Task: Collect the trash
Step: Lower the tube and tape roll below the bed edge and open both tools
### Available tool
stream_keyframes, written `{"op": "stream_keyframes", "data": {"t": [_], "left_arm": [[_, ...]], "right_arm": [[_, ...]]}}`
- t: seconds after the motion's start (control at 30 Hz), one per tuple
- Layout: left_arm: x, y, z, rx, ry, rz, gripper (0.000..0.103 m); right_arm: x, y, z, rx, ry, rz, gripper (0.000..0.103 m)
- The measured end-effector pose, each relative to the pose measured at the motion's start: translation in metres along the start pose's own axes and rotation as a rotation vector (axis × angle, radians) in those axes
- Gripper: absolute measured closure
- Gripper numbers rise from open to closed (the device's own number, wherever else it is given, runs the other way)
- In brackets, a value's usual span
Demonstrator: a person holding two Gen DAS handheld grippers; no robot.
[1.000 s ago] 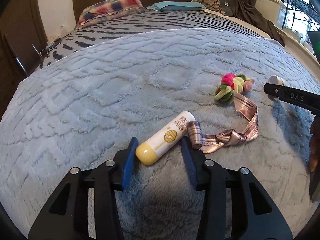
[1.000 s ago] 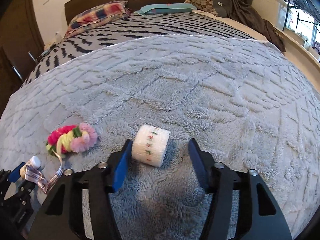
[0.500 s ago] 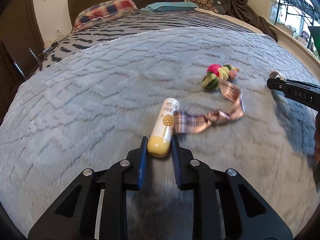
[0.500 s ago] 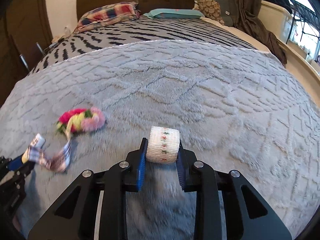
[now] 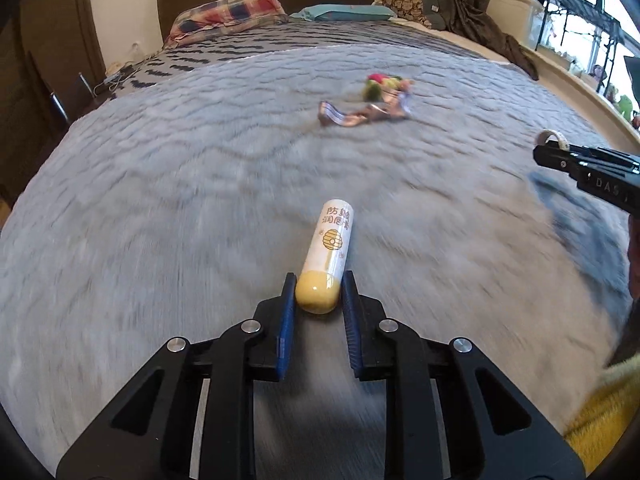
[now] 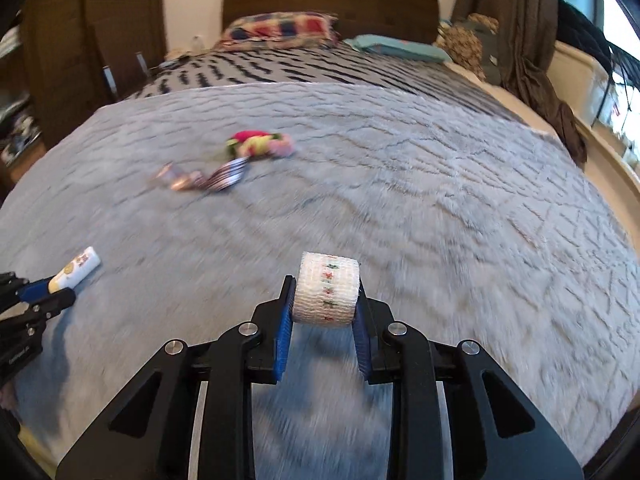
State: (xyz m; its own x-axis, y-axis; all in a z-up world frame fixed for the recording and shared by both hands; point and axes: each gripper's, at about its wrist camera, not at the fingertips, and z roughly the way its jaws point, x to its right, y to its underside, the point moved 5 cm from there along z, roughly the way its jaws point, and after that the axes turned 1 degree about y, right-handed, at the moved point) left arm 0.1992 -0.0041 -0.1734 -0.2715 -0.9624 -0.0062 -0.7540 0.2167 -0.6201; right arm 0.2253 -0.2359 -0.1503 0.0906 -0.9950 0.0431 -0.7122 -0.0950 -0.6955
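Above the grey fleece blanket (image 5: 200, 208) we hold both claws closed on trash: our left gripper (image 5: 318, 300) pinches the yellow cap end of a white tube (image 5: 326, 256) (a beehive mark on its side), its body pointing away from us. Our right gripper (image 6: 325, 300) clamps a white patterned roll (image 6: 326, 294) by its flat ends. Farther up the blanket a striped ribbon (image 5: 360, 114) lies touching a colourful plush toy (image 5: 380, 84).

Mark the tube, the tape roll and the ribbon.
tube (image 5: 330, 248), left wrist view, on its white printed body.
tape roll (image 6: 326, 294), right wrist view, on its patterned outer face.
ribbon (image 5: 360, 116), left wrist view, on its middle stretch.
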Motion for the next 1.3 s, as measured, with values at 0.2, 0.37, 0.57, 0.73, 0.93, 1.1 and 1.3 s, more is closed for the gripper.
{"op": "stream_keyframes", "data": {"t": [0.2,0.37,0.57,0.73,0.93,1.1,1.3], "left_arm": [[0.021,0.032,-0.05,0.046,0.008,-0.013,0.083],[0.036,0.059,-0.085,0.084,0.032,-0.036,0.083],[0.054,0.095,-0.117,0.134,0.02,-0.023,0.084],[0.069,0.127,-0.132,0.133,0.022,0.003,0.084],[0.088,0.168,-0.127,0.07,0.036,0.014,0.084],[0.1,0.196,-0.111,-0.005,0.085,-0.004,0.084],[0.112,0.23,-0.076,-0.121,0.138,-0.027,0.084]], "right_arm": [[-0.018,0.039,-0.052,0.022,-0.019,-0.02,0.075],[-0.034,0.078,-0.092,0.042,-0.051,-0.037,0.075],[-0.049,0.117,-0.129,0.069,-0.105,-0.054,0.075],[-0.062,0.153,-0.141,0.035,-0.169,-0.032,0.075],[-0.07,0.194,-0.13,-0.061,-0.224,0.037,0.075],[-0.078,0.223,-0.12,-0.131,-0.233,0.049,0.075],[-0.085,0.257,-0.095,-0.238,-0.238,0.065,0.075]]}}
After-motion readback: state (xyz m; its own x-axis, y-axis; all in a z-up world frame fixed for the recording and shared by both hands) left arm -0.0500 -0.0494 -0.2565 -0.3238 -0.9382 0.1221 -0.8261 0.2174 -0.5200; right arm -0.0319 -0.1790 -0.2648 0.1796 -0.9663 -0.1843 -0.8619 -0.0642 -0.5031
